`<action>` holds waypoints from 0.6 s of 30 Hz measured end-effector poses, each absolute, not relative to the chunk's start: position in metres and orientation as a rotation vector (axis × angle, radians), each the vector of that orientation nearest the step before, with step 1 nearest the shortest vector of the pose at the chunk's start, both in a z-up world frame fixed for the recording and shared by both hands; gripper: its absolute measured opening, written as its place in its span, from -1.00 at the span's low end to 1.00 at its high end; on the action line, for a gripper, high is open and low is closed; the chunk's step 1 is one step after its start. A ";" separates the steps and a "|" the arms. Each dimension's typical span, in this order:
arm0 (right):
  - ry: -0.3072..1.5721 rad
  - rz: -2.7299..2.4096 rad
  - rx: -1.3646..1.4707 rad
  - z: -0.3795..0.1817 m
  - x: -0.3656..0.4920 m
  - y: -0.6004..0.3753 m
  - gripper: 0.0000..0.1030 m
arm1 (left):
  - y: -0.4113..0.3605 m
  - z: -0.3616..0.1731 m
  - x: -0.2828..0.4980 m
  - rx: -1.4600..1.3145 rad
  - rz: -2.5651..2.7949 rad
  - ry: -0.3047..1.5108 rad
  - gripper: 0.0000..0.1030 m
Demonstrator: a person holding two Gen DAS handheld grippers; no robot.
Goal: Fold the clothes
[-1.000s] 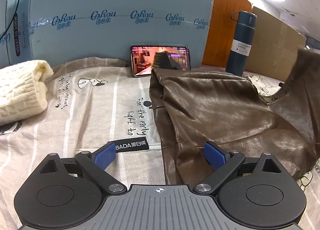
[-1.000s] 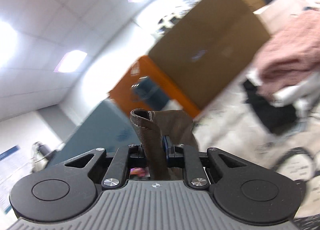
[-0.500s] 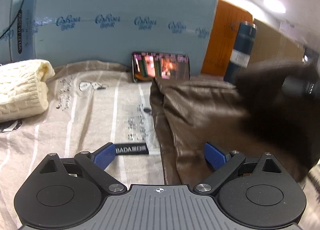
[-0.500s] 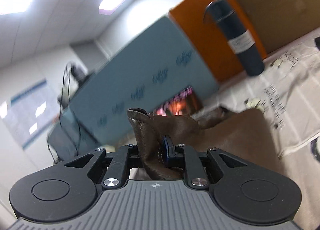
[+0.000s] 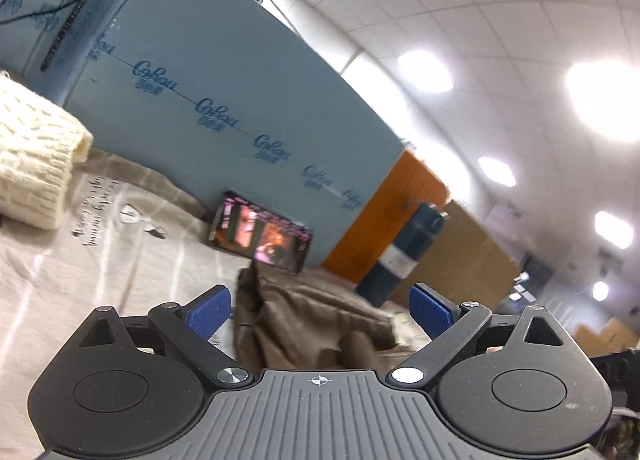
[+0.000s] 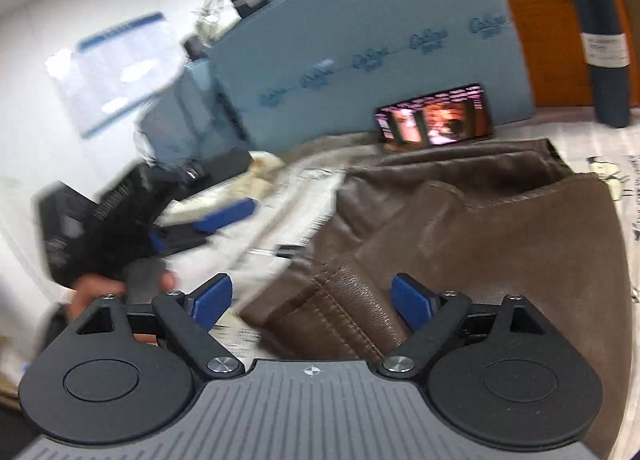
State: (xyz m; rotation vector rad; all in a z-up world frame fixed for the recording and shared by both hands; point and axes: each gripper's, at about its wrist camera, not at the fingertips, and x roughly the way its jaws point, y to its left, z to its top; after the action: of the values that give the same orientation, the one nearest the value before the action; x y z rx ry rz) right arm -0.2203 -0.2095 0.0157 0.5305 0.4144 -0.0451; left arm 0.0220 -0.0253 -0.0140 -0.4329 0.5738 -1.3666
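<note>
Brown leather garment (image 6: 480,228) lies folded over itself on the printed sheet (image 5: 80,260), left gripper (image 5: 320,308) spread empty at its left edge while right gripper (image 6: 308,300) is opening, releasing the seamed fold between its pads.

2 close wrist views, shared phone (image 5: 262,238)

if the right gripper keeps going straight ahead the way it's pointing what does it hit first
Most likely the brown leather garment: its stitched edge lies between the opening jaws of the right gripper, untouched by the pads. The phone stands farther along that line, though depth is hard to judge.
</note>
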 end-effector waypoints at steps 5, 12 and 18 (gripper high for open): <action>0.261 -0.055 0.607 0.033 -0.254 -0.256 0.86 | -0.049 -0.020 0.027 -0.615 -1.572 0.875 0.90; 0.190 0.011 0.848 0.008 -0.278 -0.303 0.86 | -0.102 -0.024 0.008 -0.341 -1.413 1.142 0.89; 0.251 0.114 0.851 -0.002 -0.268 -0.302 0.86 | -0.110 -0.030 -0.005 -0.242 -1.478 1.063 0.88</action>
State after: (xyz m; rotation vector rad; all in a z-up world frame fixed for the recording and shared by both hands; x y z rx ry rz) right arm -0.2684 -0.3021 -0.0015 0.8514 0.2510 0.1139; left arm -0.0055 -0.1104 -0.0301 -0.2416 1.0633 -1.4780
